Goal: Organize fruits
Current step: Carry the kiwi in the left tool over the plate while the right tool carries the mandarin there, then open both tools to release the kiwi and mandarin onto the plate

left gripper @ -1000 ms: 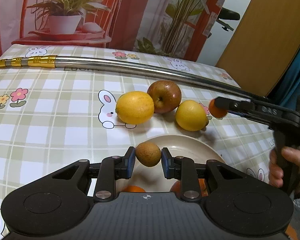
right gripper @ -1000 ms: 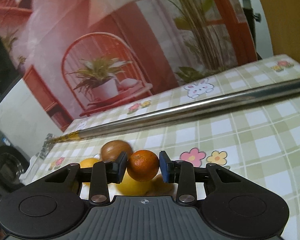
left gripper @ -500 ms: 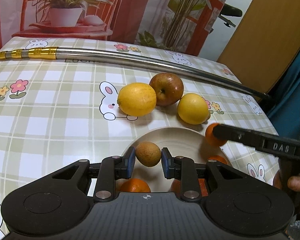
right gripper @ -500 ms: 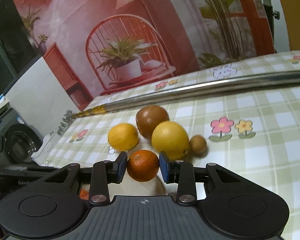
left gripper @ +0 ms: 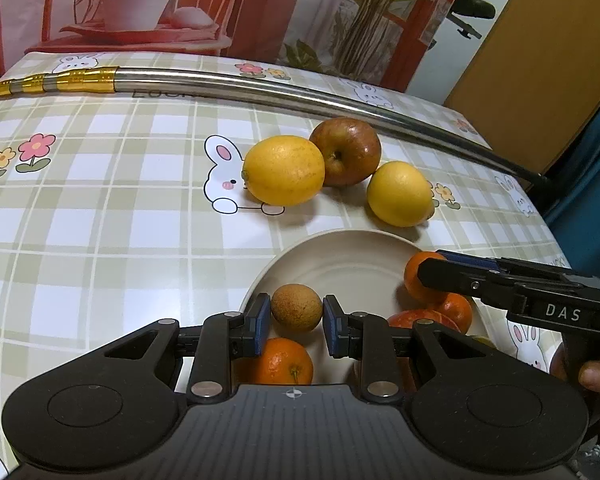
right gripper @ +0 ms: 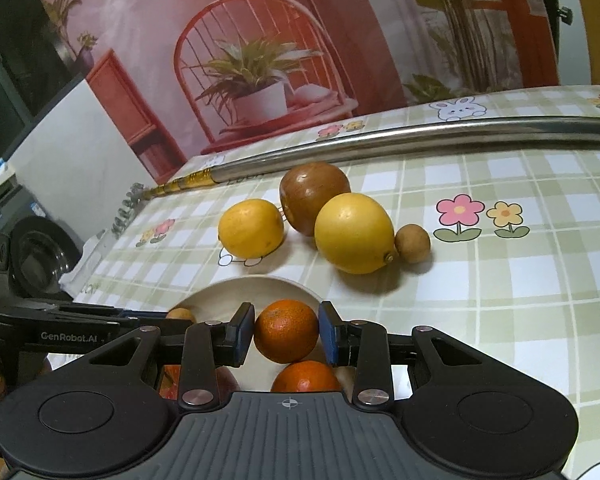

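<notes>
Twice found tongs clamped on fruit above the cream plate (left gripper: 340, 256). Found the left gripper (left gripper: 296, 320) drawn almost fully closed, with blue pads pressed on both sides of a small brown fruit (left gripper: 296, 307), held over the near part of the plate. Found the right gripper (right gripper: 286, 334) just as tightly closed, with pads squeezed against a held orange (right gripper: 286, 328), also over the plate. From the left wrist view, saw that same gripper reach in from the right edge, gripped by a person's hand (left gripper: 596, 372).

Counted more fruit already in the plate: a loose orange (left gripper: 284, 362) directly below the left fingertips, another orange (left gripper: 456, 310) under the right gripper's fingers, and beside it a red fruit (left gripper: 420, 318), mostly hidden behind the left gripper's body. Could not tell what kind.

Noted four pieces left on the checked tablecloth (left gripper: 100, 200), beyond the plate's far rim. Saw a first lemon (left gripper: 284, 170) lying against a red-brown apple (left gripper: 346, 150), over a printed rabbit. Saw a second lemon (left gripper: 399, 194) just to the right of the apple, close to the plate. Picked out, in the right wrist view only, a second brown fruit (right gripper: 412, 241) tucked against that lemon's tip.

Farther back, saw a long metal pole (left gripper: 260, 92) with a gold-banded end, laid across the whole table.
</notes>
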Demonstrator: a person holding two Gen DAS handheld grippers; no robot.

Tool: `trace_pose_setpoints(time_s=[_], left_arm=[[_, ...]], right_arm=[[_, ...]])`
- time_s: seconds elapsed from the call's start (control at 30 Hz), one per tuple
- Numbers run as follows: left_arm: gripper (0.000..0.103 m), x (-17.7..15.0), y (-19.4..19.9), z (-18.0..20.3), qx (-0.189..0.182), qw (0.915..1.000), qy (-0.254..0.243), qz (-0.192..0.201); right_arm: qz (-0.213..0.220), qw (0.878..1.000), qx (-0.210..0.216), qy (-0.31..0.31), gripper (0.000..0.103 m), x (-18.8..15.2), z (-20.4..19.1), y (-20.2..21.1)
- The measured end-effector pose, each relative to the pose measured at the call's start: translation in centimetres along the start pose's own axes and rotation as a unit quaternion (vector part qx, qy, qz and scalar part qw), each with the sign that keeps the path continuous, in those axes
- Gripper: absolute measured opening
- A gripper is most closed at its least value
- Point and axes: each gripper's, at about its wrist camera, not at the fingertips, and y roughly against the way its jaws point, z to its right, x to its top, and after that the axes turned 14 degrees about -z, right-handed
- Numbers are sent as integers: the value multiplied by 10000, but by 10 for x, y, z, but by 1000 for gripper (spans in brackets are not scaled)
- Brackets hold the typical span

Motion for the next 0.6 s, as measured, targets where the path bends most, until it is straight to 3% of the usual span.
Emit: trace_pose_setpoints(time_s=[0.6], left_arm=[[30,-13,4,-1,12,10000,85,-4]], right_arm=[[-255,9997,-47,-24,34,-5,-4,-4]])
